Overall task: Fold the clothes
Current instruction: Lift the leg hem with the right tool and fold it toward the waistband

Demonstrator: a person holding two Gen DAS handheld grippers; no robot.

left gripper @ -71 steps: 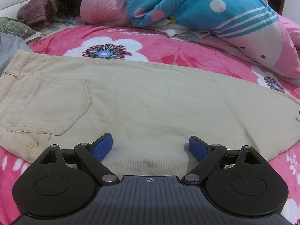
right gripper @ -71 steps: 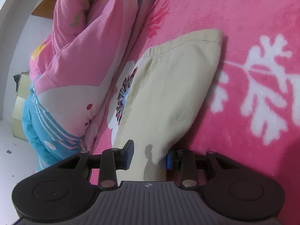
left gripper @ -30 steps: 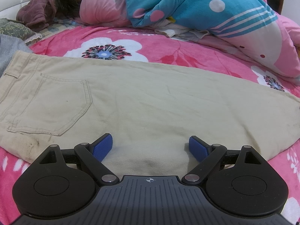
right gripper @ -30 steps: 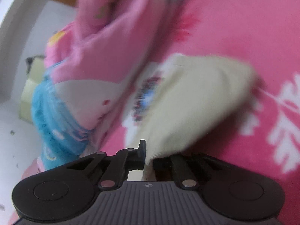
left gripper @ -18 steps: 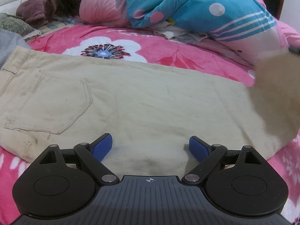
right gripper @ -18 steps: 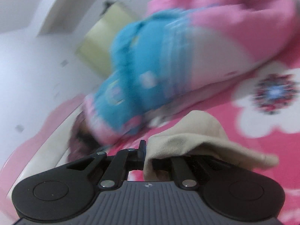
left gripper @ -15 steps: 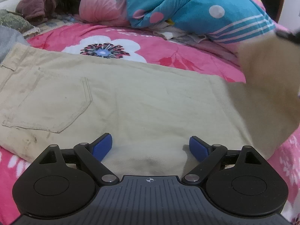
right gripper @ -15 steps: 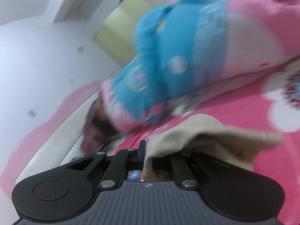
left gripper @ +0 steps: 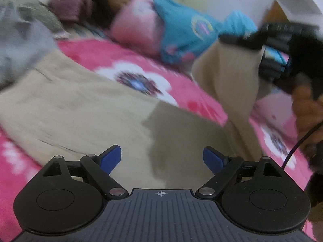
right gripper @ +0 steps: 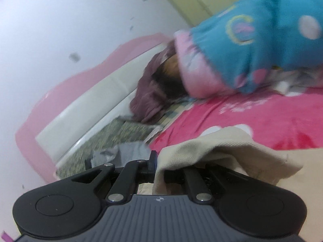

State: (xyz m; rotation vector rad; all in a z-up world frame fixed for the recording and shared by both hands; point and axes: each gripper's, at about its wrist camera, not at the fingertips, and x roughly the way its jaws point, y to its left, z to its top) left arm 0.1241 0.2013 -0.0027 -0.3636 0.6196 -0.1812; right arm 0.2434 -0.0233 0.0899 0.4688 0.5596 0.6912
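The trousers (left gripper: 76,109) lie flat on the bed (left gripper: 84,54). One leg end is held pinched in the right gripper (right gripper: 159,168), raised for folding; the left gripper (left gripper: 161,157) is spread wide, empty.

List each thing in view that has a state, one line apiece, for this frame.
Beige trousers: waist half flat on the bed, leg end lifted and draped.
Left claw: open, holding nothing, over the trousers.
Right claw: shut on the trouser leg end, raised above the bed.
Pink floral bedspread: spread under the trousers.
Blue and pink quilt: bunched at the far side.
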